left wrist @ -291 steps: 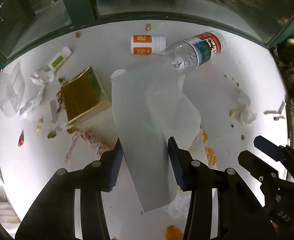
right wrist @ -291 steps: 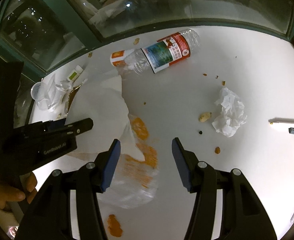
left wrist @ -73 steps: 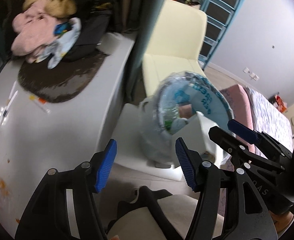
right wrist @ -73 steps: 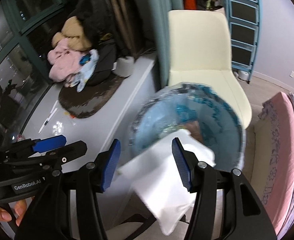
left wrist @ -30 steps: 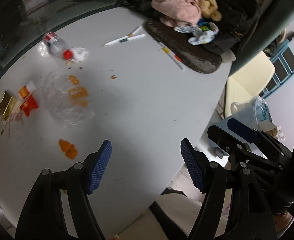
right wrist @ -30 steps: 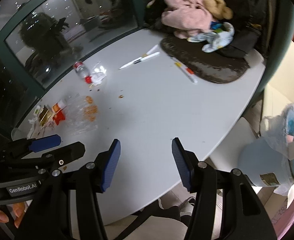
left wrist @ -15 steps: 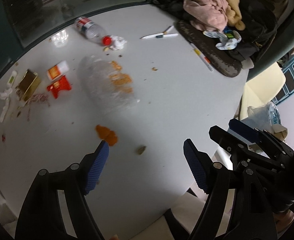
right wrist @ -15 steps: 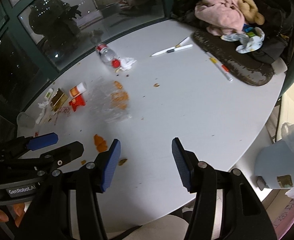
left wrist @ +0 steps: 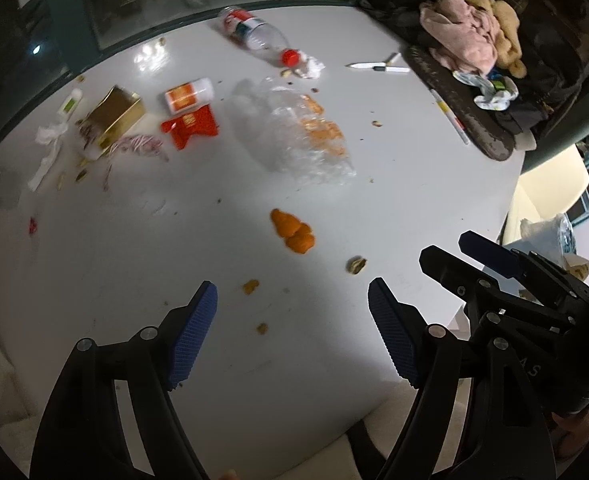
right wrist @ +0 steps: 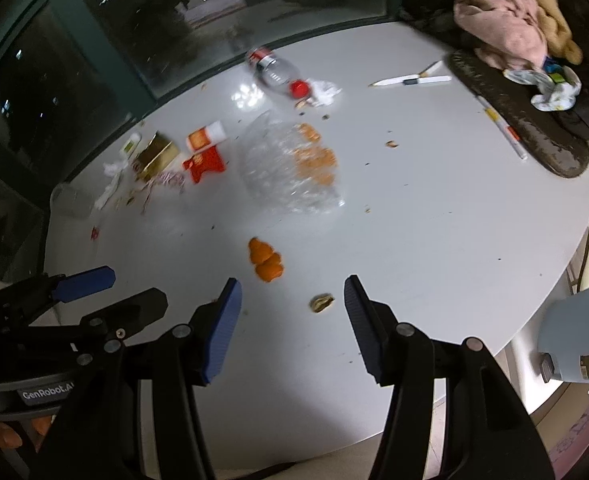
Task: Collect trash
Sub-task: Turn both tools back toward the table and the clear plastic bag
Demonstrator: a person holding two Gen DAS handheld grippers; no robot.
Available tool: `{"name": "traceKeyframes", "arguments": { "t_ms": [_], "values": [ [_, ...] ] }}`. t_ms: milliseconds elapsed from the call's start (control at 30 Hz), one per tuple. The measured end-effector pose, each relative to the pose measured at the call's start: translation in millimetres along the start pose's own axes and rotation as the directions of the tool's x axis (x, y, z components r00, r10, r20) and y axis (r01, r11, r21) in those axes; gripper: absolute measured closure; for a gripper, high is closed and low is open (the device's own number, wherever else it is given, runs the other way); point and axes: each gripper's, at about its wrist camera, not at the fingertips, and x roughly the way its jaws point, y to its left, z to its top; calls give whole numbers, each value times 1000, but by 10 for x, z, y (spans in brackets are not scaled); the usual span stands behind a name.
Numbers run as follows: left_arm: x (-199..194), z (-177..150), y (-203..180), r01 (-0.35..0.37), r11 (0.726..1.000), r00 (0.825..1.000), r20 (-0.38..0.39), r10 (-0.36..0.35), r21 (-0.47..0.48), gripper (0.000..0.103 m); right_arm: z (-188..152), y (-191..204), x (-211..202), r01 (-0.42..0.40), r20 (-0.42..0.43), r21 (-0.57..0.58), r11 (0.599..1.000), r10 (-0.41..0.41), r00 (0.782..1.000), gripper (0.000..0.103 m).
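Note:
On the white table (left wrist: 414, 168) lies litter. An orange peel (left wrist: 293, 232) (right wrist: 265, 261) and a nutshell (left wrist: 357, 265) (right wrist: 322, 303) lie just beyond my fingertips. Farther off are a clear plastic bag (left wrist: 290, 132) with orange scraps, a plastic bottle (left wrist: 254, 36), a crumpled tissue (left wrist: 312, 67), a pill bottle (left wrist: 188, 95), a red wrapper (left wrist: 192, 126) and a gold box (left wrist: 114, 116). My left gripper (left wrist: 292, 292) hangs open and empty above the table. Beside it, my right gripper (right wrist: 292, 284) is open and empty too.
A dark mat (right wrist: 534, 128) with piled clothes (right wrist: 506, 20) fills the far right corner, with pens (right wrist: 410, 80) beside it. Dark windows run behind the table. The bagged blue trash bin (right wrist: 574, 336) stands on the floor past the table's right edge, near a cream chair (left wrist: 550, 188).
Both grippers swung back from the bin to over the table and sank a little. The litter now sits nearer and more central. The left jaws stand slightly wider.

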Motion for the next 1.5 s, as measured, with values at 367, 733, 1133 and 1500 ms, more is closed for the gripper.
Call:
{"name": "traceKeyframes", "arguments": {
  "t_ms": [367,733,1133,1500],
  "values": [
    [-19,-197,323,-53,991,998,19,55,-124,22,54,284,208,-67,-58,-127,990,60,997,51],
    [243,-234,390,-102,958,995,-22,100,-267,21,183,254,627,-137,-185,-227,964,96,978,51],
    [338,288,328,-150,940,988,-15,153,-306,19,716,103,775,-155,-196,-285,946,101,975,40],
    [514,677,379,-187,904,981,-23,193,-384,18,1206,28,1011,-192,-213,-347,918,123,969,39]
  ]
}}
